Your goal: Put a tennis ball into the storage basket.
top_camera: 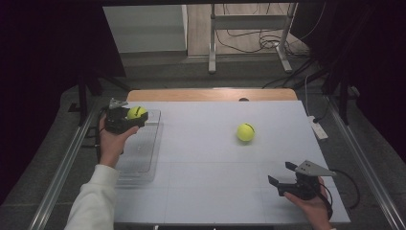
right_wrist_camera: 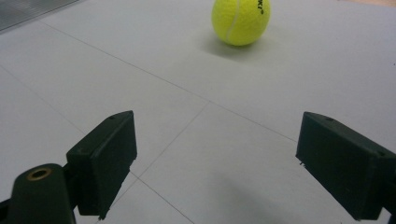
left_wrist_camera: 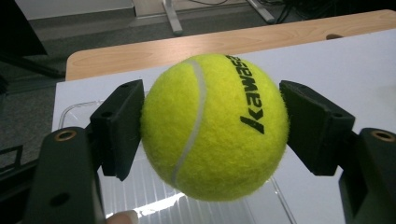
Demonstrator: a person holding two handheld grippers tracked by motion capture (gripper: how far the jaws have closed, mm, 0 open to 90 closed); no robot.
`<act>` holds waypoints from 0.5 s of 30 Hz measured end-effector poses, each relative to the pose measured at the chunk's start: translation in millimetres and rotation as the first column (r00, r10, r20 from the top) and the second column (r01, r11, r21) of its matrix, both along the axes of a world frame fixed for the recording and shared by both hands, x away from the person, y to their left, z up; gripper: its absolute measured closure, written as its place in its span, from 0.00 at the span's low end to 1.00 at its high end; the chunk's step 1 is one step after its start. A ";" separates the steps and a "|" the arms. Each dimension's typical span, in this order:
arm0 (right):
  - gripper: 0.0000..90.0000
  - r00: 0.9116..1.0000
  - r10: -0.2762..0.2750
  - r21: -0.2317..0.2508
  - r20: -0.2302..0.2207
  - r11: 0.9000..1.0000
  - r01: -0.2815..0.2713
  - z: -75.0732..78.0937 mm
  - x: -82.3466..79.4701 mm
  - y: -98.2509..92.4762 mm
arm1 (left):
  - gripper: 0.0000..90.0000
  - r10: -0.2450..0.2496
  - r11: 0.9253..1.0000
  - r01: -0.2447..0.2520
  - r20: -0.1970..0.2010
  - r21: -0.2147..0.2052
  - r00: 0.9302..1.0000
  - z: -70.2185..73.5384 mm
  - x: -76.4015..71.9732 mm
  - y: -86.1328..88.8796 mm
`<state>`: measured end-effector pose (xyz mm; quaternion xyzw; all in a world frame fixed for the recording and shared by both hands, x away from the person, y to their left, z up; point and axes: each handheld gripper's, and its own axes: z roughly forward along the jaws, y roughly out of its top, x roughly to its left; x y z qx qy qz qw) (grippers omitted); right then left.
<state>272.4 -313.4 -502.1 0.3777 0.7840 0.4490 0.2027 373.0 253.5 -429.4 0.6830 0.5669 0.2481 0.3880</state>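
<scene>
A ball is pinched between the pads of the left gripper and held over the far end of a clear tray at the table's left edge, while the right gripper is kept low with its jaws spread and nothing between them. A second ball is left on the table, well apart from both. If released too high or off-centre, the held ball could be bounced off the shallow tray and sent rolling away.

Held ball over tray, 2nd ball mid-table, right.
</scene>
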 end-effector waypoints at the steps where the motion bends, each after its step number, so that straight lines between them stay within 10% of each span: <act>1: 0.14 1.000 0.000 0.000 0.000 1.000 0.000 0.0 0.0 0.0 | 0.30 0.001 1.000 -0.001 -0.003 0.004 1.000 -0.2 0.5 0.5; 15: 0.14 1.000 -0.002 -0.002 0.000 1.000 0.002 -0.2 0.0 0.2 | 0.30 0.046 0.999 -0.045 -0.041 0.030 0.998 -5.6 14.5 9.3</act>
